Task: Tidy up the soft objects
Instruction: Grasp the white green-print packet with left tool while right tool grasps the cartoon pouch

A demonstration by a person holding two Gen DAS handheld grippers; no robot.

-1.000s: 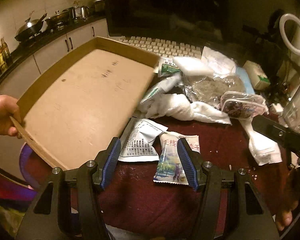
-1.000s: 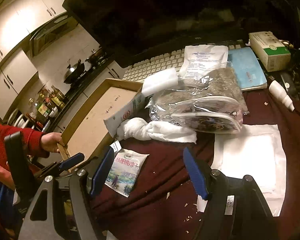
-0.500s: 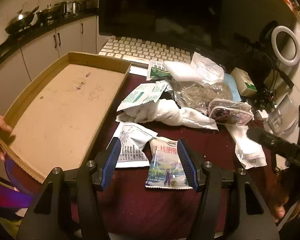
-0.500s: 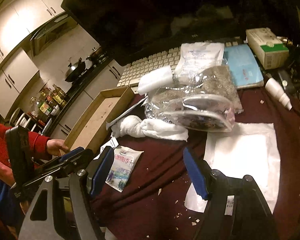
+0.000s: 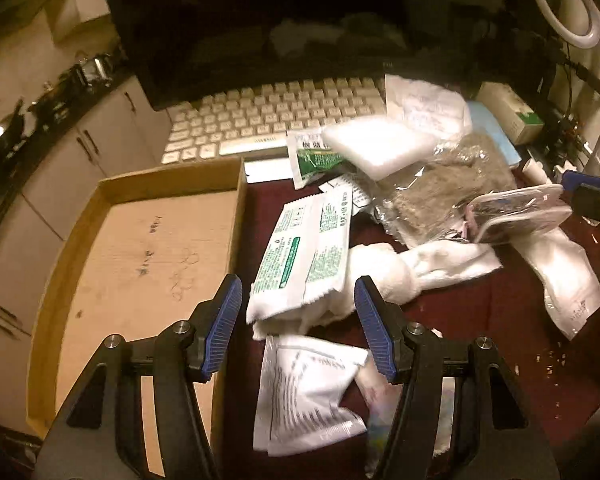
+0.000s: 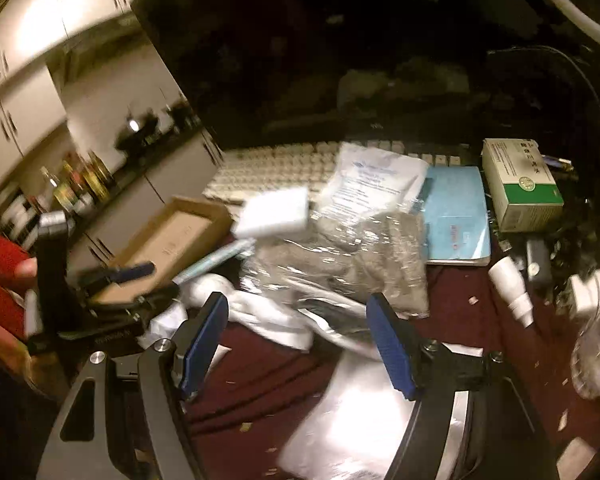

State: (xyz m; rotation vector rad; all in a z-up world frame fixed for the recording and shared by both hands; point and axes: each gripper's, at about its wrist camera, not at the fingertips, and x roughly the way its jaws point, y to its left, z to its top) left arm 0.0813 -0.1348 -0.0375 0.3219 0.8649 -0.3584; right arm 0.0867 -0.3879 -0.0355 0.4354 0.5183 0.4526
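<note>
Between the blue pads of the left claw (image 5: 298, 322), low in the left wrist frame, a white-and-green sachet (image 5: 304, 256) is lying just ahead of the tips, resting partly on a knotted white towel (image 5: 404, 272). Its long axis is running from the lower left up toward the upper right of the frame, roughly along the line the claw is pointing, so the pads are facing its 2 long edges. Both pads are standing wide apart and gripping nothing. At the left of the frame the cardboard tray (image 5: 236, 216) is sitting on the desk just beside the sachet, empty. In the right wrist frame the right claw (image 6: 300, 344) is also gaping, hovering by the clear bag of grey fabric (image 6: 340, 264) and holding nothing. Judging by this, the left claw is nearer the sachet.
</note>
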